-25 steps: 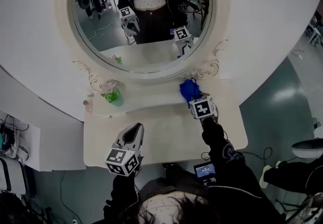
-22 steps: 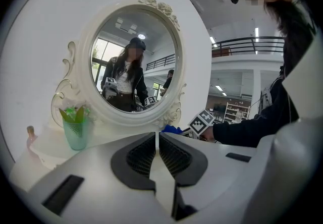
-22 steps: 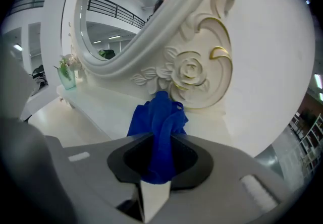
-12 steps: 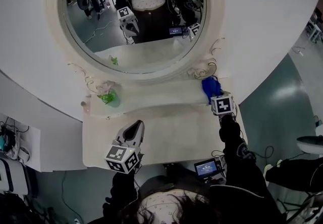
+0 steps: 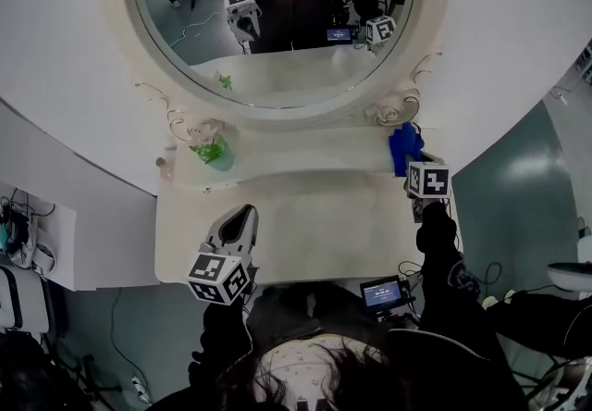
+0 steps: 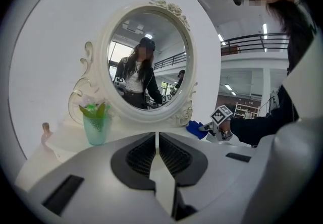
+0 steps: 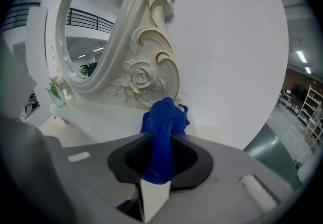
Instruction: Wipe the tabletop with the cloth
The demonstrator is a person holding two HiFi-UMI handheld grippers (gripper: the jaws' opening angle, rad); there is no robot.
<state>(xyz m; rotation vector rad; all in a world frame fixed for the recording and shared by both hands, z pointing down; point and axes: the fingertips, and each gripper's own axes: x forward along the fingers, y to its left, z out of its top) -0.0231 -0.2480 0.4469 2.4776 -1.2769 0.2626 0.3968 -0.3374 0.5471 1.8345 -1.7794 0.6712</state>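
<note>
Your right tool (image 7: 160,142) is pinching the blue cloth (image 7: 165,114) at the far right corner of the desk (image 5: 314,224), so the bare top lies to its left, while your left tool (image 6: 157,142), pressed together on nothing, sits by the front edge.

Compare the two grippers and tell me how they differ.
The left gripper is shut on nothing; the right gripper is shut on the blue cloth. The left gripper is at the tabletop's front left; the right gripper is at its back right, beside the mirror's carved base. Both carry a marker cube.
</note>
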